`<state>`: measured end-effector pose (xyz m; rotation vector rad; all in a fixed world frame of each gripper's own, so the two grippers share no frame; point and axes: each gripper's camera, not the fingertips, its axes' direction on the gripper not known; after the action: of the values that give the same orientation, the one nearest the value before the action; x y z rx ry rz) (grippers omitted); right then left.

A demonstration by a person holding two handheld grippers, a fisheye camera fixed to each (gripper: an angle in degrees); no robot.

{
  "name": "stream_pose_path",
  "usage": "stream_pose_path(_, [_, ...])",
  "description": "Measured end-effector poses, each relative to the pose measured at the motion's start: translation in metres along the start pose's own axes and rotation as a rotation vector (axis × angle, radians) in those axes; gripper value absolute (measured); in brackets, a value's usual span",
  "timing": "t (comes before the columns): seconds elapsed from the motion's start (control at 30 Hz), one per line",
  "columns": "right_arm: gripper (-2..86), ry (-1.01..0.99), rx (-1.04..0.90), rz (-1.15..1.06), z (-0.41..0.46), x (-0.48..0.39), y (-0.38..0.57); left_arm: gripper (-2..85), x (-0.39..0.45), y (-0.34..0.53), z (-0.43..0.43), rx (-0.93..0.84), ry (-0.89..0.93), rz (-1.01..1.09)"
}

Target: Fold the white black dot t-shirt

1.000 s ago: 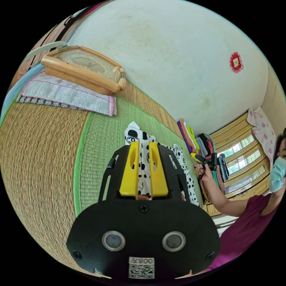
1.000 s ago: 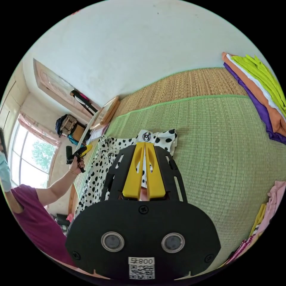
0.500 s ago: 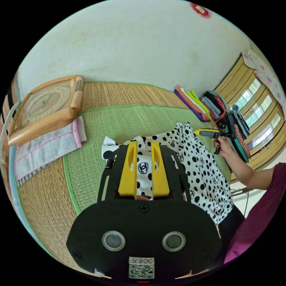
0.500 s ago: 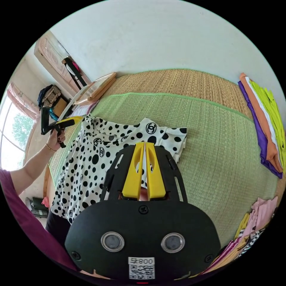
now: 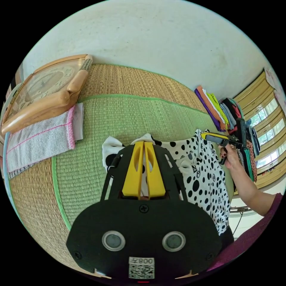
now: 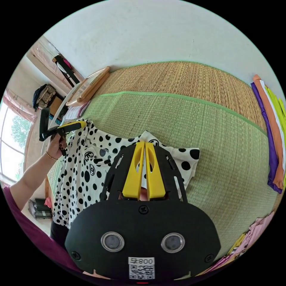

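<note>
Two woven mats, a green mat on a brown mat, lie below a white wall. Folded clothes are stacked at the side, and a wooden clock rests on a cloth. The dotted shirt hangs between both tools above the green mat. The left tool pinches one shirt edge with its jaws closed. The right tool pinches the other edge the same way.
</note>
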<state>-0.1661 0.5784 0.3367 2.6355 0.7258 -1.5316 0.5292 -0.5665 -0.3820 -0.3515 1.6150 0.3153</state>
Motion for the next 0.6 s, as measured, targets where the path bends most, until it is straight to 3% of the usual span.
stream_pose_path(0.13, [0.6, 0.005, 0.037, -0.076, -0.018, -0.013, 0.013, 4.8, 0.026, 0.009, -0.010, 0.080, 0.114, 0.085])
stream_pose_path(0.27, [1.4, -0.005, 0.038, -0.115, -0.024, -0.019, 0.023, 6.7, 0.086, 0.009, 0.013, 0.011, 0.269, 0.286])
stream_pose_path(0.4, [2.0, -0.048, 0.039, -0.090, -0.028, -0.014, 0.030, 7.7, 0.151, -0.003, 0.055, -0.110, 0.252, 0.487])
stream_pose_path(0.6, [2.4, -0.102, 0.115, -0.065, -0.043, -0.010, 0.057, 7.4, 0.190, -0.013, 0.099, -0.234, 0.170, 0.587])
